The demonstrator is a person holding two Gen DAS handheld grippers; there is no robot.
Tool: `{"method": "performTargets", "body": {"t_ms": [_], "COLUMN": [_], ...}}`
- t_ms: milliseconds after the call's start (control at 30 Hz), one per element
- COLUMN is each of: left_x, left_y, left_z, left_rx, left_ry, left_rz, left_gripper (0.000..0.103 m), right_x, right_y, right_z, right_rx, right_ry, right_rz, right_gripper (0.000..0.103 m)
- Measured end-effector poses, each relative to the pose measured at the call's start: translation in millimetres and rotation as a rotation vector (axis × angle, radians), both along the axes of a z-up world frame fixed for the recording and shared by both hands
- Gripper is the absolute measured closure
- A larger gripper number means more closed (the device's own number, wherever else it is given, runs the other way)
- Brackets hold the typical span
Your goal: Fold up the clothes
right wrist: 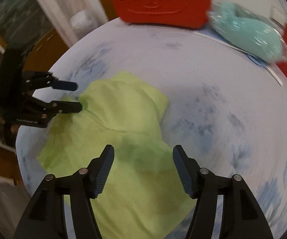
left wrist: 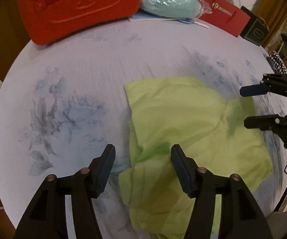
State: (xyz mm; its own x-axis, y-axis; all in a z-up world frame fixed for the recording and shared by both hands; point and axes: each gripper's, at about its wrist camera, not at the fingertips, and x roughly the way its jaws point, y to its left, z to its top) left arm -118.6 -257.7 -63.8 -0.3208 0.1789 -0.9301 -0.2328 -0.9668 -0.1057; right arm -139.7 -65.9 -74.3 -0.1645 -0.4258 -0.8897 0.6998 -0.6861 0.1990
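1. A lime-green garment (left wrist: 193, 139) lies partly folded and rumpled on a pale cloth with blue floral print (left wrist: 73, 83).
2. The left gripper (left wrist: 142, 167) hangs over the garment's near left edge, jaws apart, nothing between them.
3. The right gripper (right wrist: 143, 169) is above the garment's near part, jaws apart and empty.
4. Beyond the garment, at the far edge, stands a red case (left wrist: 77, 6).
5. Right of the case lies a teal bundle in clear plastic (left wrist: 169, 2), then a red box (left wrist: 223, 18).
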Motion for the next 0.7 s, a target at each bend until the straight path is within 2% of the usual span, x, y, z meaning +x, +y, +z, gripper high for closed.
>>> {"method": "performTargets", "body": {"t_ms": [100,300,400,533,567,633,667,700], "left_x": [-6.7,-28.1,-39.7,-44.5,-44.5,-44.9,-45.4,-45.5], "left_y": [-2.8,-9.7,-4.6,2.5,4.3,8.0,8.7,8.5], "left_z": [1.0,4.3,-2.6,-10.2,-11.9,-14.5,-14.0,-11.3], "left_rx": [0.03,0.059,0.062,0.064,0.064,0.054,0.049,0.049], "left_ry": [0.002,0.006,-0.019,-0.037,-0.037,-0.036,-0.03,-0.017], "left_rz": [0.013,0.044,0.036,0.02,0.016,0.011,0.015,0.022], "left_gripper": [0.044,0.044,0.044,0.045,0.049,0.093,0.094,0.096], "right_x": [-7.3,-35.9,-46.2,-50.1,-49.3,-46.2,-45.1,-45.2], "right_y": [-8.1,-3.0,-5.1,-10.5,-13.2,-20.6,-24.1,-27.5], "right_z": [-3.0,-8.7,-15.7,-23.6,-26.2,-32.9,-34.9,-34.5], "right_rx": [-0.01,-0.115,-0.119,-0.122,-0.12,-0.088,-0.072,-0.062], "right_ry": [-0.008,-0.105,-0.156,-0.197,-0.209,-0.208,-0.195,-0.167], "right_rz": [0.03,-0.09,-0.13,-0.144,-0.138,-0.119,-0.111,-0.105], "right_gripper": [0.039,0.039,0.049,0.049,0.049,0.051,0.063,0.07]}}
